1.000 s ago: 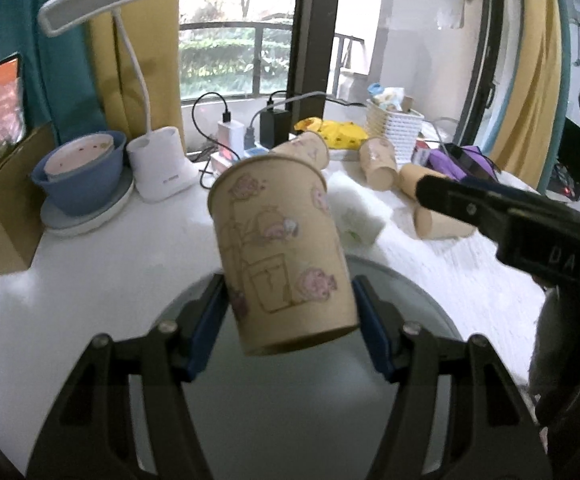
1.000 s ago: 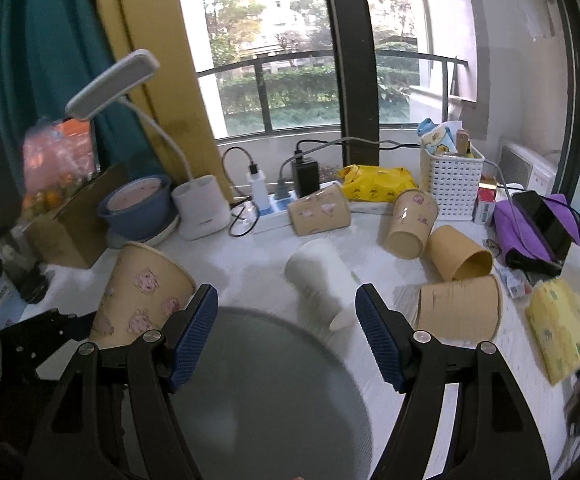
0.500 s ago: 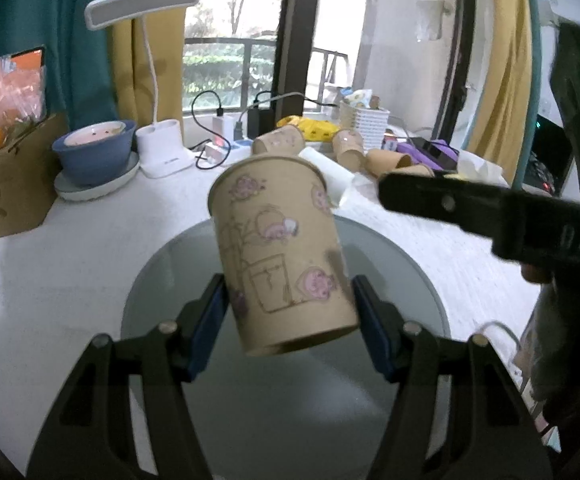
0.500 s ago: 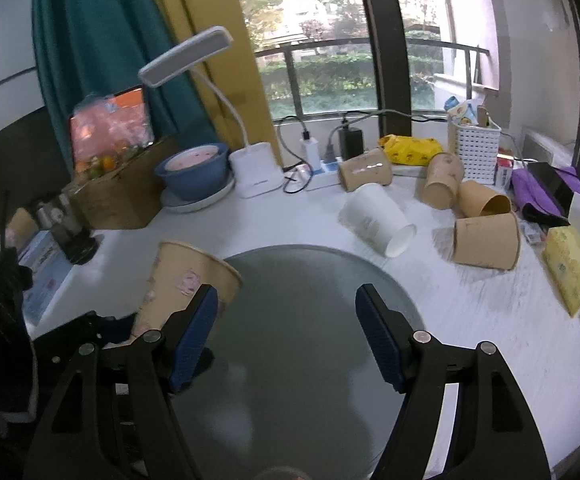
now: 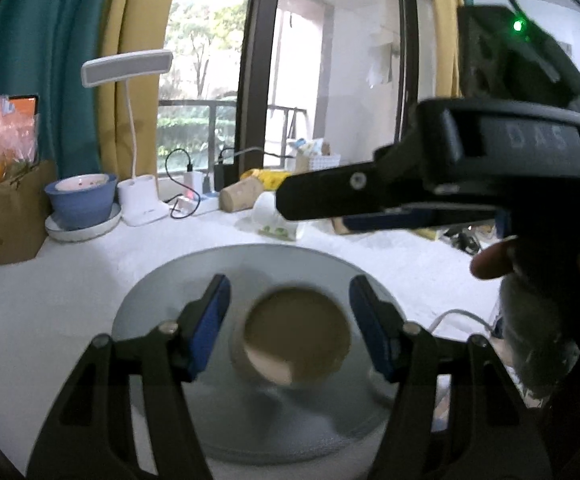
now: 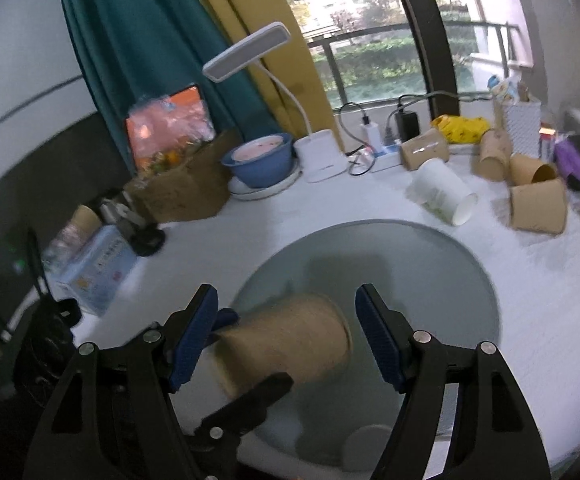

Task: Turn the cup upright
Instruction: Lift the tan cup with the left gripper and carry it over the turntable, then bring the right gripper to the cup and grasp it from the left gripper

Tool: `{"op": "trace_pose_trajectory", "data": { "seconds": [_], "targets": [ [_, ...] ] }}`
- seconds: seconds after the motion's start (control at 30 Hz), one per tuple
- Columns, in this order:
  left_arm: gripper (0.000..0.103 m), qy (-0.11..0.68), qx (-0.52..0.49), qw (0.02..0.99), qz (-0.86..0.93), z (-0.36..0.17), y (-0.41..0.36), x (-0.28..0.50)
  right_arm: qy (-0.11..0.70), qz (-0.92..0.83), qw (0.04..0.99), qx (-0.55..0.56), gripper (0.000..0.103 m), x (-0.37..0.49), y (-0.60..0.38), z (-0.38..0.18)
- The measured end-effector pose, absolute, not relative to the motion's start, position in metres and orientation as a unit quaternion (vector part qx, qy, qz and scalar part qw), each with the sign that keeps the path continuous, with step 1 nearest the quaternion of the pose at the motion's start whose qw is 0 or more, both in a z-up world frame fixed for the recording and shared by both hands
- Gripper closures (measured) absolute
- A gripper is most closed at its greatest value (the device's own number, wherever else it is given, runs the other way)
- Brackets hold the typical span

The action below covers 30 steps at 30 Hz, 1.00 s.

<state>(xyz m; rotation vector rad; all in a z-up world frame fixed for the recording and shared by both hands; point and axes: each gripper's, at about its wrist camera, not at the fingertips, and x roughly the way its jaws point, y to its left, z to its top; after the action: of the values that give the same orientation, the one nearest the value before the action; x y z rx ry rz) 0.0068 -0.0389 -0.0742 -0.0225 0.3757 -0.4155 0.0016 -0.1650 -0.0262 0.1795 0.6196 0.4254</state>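
Because the brown paper cup [image 5: 295, 334] is thin-walled and light, it will crush under a hard squeeze and tip at a slight nudge; the best hold is judged to be across the side wall near mid-height, with gentle pressure. In the left wrist view the cup sits between the spread blue pads of the left tool [image 5: 290, 326], its opening facing the camera, apart from both pads; the image is blurred, so contact with the round grey glass disc [image 5: 170, 292] cannot be confirmed. In the right wrist view the cup [image 6: 286, 346] appears tilted, between the wide-set fingers of the right tool [image 6: 288, 338] and touching neither. Farther off, other paper cups [image 6: 535, 210] lie on the white tabletop [image 6: 549, 300].
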Motion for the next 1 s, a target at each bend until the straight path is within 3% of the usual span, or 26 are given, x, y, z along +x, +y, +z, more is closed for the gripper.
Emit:
{"op": "trace_pose_trajectory", "data": {
  "seconds": [0.33, 0.7, 0.83, 1.0],
  "targets": [
    [0.051, 0.216, 0.010, 0.956, -0.201, -0.074, -0.042, 0.004, 0.333, 0.187, 0.917, 0.113, 0.028, 0.012, -0.177, -0.046],
    [0.051, 0.320, -0.008, 0.928, -0.189, -0.102, -0.036, 0.015, 0.360, 0.182, 0.907, 0.120, 0.028, 0.019, -0.178, -0.065],
    [0.039, 0.344, -0.004, 0.921, -0.183, -0.107, -0.039, 0.023, 0.373, 0.178, 0.903, 0.121, 0.028, 0.024, -0.176, -0.072],
    [0.035, 0.375, -0.024, 0.909, -0.181, -0.114, -0.034, 0.040, 0.386, 0.179, 0.896, 0.124, 0.028, 0.035, -0.175, -0.080]
  ]
}}
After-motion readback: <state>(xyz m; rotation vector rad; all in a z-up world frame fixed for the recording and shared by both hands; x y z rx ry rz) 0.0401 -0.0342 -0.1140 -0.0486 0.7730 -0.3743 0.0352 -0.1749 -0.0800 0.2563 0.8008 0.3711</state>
